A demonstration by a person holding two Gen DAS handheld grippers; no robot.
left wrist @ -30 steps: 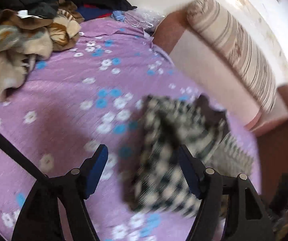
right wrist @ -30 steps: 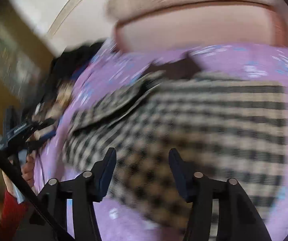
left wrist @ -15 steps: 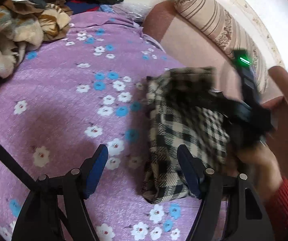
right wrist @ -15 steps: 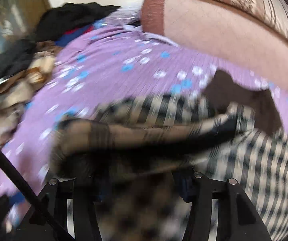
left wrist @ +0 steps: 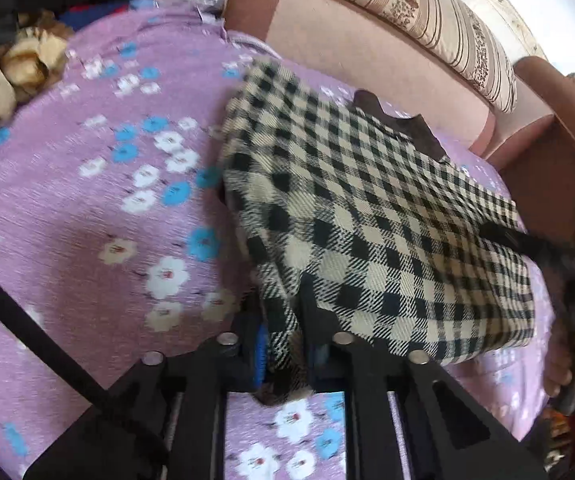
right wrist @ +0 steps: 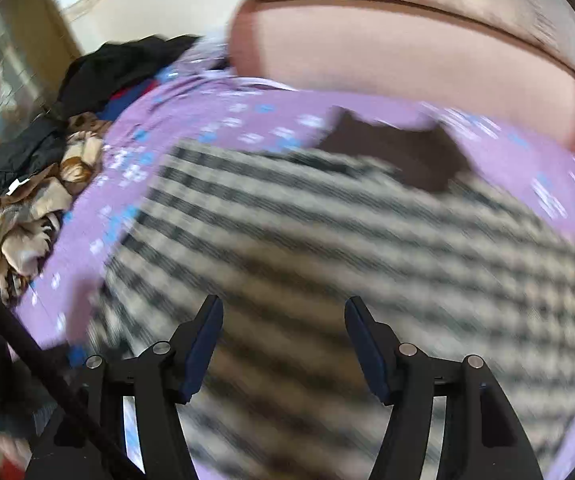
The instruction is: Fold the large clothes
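Note:
A black-and-cream checked garment (left wrist: 367, 220) lies folded on the purple floral sheet (left wrist: 87, 208), with a dark brown piece (left wrist: 403, 128) showing at its far edge. My left gripper (left wrist: 281, 300) is at the garment's near left corner. Its jaws are closing, and a fold of the checked cloth is pinched between them. In the right wrist view the same garment (right wrist: 327, 240) is blurred under my right gripper (right wrist: 283, 304). That gripper's jaws are opening above the cloth with nothing between them. Its blurred black body (left wrist: 567, 256) is at the left wrist view's right edge.
A heap of brown, cream and dark clothes (right wrist: 27, 216) lies at the sheet's far left. The pink sofa back (left wrist: 367, 48) with a striped cushion (left wrist: 427, 20) runs behind the garment. A person's hand (left wrist: 559, 380) shows at the right edge.
The left gripper came down and shut on the garment's near corner. The right gripper laid the lifted cloth over, let go of it and drew back; the garment now lies flatter.

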